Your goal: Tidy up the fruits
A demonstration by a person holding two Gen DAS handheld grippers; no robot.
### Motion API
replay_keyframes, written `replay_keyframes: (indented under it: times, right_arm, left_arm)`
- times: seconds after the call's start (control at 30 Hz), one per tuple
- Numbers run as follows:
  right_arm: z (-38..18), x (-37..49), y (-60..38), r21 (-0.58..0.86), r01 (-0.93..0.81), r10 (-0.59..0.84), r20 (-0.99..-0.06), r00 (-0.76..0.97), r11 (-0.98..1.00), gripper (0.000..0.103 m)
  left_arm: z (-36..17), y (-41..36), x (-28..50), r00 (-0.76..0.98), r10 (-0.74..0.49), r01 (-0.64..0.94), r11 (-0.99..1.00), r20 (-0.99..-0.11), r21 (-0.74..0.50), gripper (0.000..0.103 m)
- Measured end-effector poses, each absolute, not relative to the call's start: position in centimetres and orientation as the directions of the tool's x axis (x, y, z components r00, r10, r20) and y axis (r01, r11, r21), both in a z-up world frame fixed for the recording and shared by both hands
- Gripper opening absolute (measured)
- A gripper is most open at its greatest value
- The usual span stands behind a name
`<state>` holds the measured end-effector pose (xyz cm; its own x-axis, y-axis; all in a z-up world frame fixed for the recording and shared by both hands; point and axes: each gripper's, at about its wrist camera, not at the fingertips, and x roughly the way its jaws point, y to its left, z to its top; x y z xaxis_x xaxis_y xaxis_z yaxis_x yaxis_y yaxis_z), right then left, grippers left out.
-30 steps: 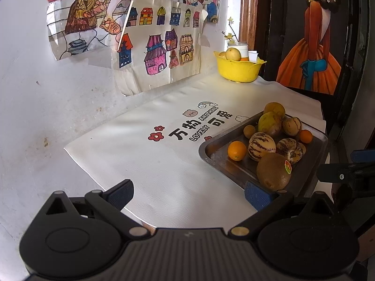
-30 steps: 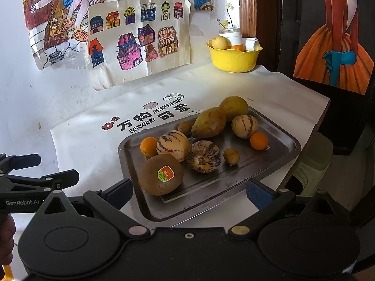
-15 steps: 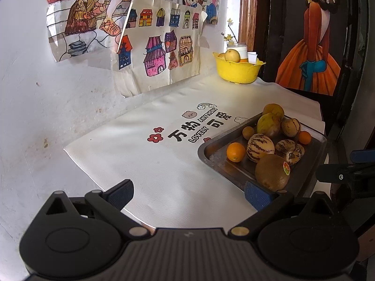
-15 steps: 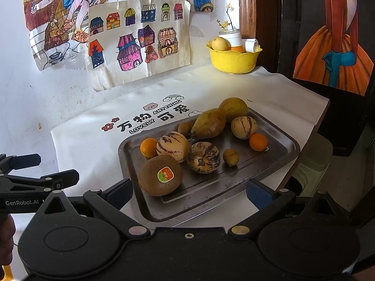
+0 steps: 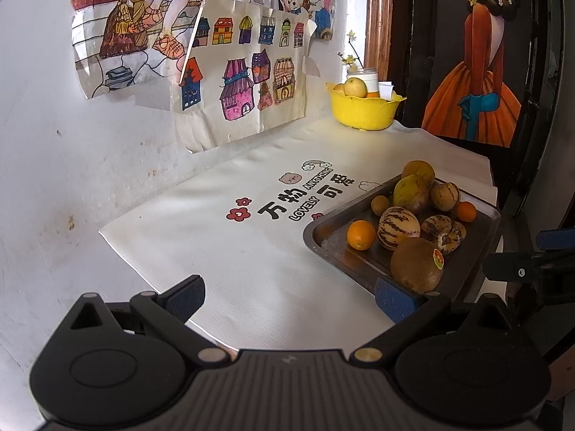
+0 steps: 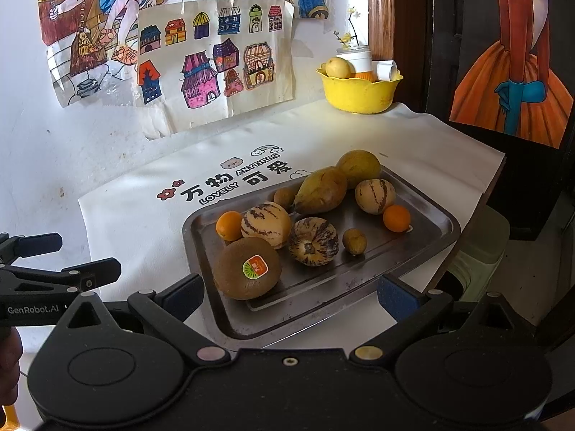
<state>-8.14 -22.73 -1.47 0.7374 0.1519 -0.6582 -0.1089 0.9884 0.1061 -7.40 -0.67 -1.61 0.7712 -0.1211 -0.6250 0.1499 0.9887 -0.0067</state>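
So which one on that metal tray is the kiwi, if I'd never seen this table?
Find the metal tray on the white printed mat, in front of the wall of drawings. The kiwi lies at the tray's near left corner, next to a small orange and a striped melon. It is the only fuzzy brown fruit, and the only one with a sticker.

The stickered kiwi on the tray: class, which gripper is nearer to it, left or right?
Right. The right gripper faces the kiwi, which lies just beyond its open fingers. The left gripper sits off to the kiwi's left, over the mat.
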Motion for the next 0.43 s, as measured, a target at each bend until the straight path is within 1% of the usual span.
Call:
replay_keyframes:
  times: [0.1,0.23,0.3,0.43]
  right_arm:
    - [-1.4,-8.2,-22.8,0.106,-0.111,0.153,-0.657,0.738,0.988,0.102]
    - [-1.4,-8.2,-22.9,0.107,-0.112,0.155,-0.659,0.736,0.988,0.102]
    - [-1.5,-8.3,-23.0,0.107,-0.113,0.155,-0.660,0.735,0.988,0.102]
    - [-1.7,-8.2,-23.2,0.106,-0.107,0.151,-0.661,0.735,0.989,0.102]
  left_arm:
    - [-1.5,-0.6,-7.4,0.772,-0.136,0.156,0.987,-0.621,-0.022,0.103]
    - [-0.9,0.2,-8.0,0.800,-0.193,0.156,0.981,-0.568,-0.114,0.103]
    - [-0.7,0.3,-8.3,0.831,-0.172,0.140,0.985,-0.529,-0.101,0.103]
    - [-0.7,0.5,-7.9,0.835,-0.137,0.107,0.990,-0.533,-0.087,0.103]
